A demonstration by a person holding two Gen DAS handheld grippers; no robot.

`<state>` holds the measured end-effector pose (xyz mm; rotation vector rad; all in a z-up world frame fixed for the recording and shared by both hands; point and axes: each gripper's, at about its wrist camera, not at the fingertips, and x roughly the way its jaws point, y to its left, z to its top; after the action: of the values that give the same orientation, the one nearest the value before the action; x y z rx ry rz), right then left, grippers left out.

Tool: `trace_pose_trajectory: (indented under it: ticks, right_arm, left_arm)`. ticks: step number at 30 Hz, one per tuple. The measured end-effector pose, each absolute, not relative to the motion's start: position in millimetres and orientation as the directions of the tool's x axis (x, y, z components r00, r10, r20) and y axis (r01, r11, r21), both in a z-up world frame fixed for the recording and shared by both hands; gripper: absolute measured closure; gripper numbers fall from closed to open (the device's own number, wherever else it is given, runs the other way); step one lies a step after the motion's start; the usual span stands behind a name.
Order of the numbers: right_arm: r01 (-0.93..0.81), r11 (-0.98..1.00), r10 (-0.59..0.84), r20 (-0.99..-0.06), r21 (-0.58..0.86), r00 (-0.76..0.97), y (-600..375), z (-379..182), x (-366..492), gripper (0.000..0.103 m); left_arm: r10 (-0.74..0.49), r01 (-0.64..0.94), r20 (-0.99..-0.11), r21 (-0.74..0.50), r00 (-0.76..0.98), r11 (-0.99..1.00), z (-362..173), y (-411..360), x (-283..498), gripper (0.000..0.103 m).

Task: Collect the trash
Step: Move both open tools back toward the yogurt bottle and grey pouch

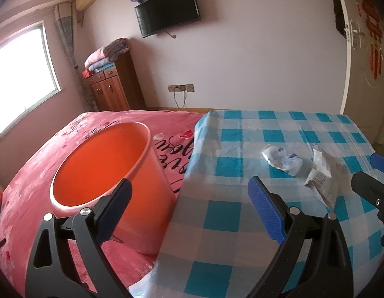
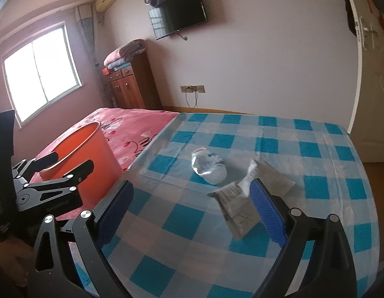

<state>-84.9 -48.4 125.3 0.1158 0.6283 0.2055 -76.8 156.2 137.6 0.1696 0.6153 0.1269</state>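
An orange bucket (image 1: 102,166) stands on the pink bed beside the table; it also shows in the right wrist view (image 2: 92,166). On the blue-checked tablecloth (image 1: 229,223) lie a crumpled white-and-blue wrapper (image 1: 282,160) and a silvery printed packet (image 1: 321,176). In the right wrist view the wrapper (image 2: 209,165) lies ahead and the packet (image 2: 241,203) lies by the right finger. My left gripper (image 1: 189,193) is open and empty, over the bucket's near side and the table edge. My right gripper (image 2: 192,196) is open and empty above the cloth.
The pink bedspread (image 1: 43,186) lies left of the table. A wooden cabinet (image 1: 112,87) with folded blankets stands at the far wall under a TV (image 1: 167,10). A door (image 1: 365,49) is at the right. The left gripper's body (image 2: 43,186) shows in the right wrist view.
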Motion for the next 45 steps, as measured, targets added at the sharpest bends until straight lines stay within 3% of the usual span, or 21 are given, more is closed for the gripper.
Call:
trace_pose_trajectory:
  ticks: [16, 31, 45]
  right_arm:
    - [-0.106, 0.972, 0.211, -0.577, 0.21, 0.789, -88.0, 96.2, -92.8, 0.01]
    - [-0.043, 0.954, 0.22, -0.593, 0.297, 0.774, -137.2, 73.2, -84.4, 0.01]
    - [0.009, 0.928, 0.231, -0.597, 0.372, 0.768, -180.8, 63.9, -74.1, 0.01]
  left_arm:
    - [0.146, -0.013, -0.589, 0.225, 0.795, 0.974, 123.6, 117.0, -78.8, 0.008]
    - [-0.055, 0.126, -0.643, 0.066, 0.764, 0.99, 107.1, 80.6, -61.1, 0.008]
    - [-0.145, 0.175, -0.69, -0.027, 0.709, 0.984, 93.3, 35.9, -16.2, 0.008]
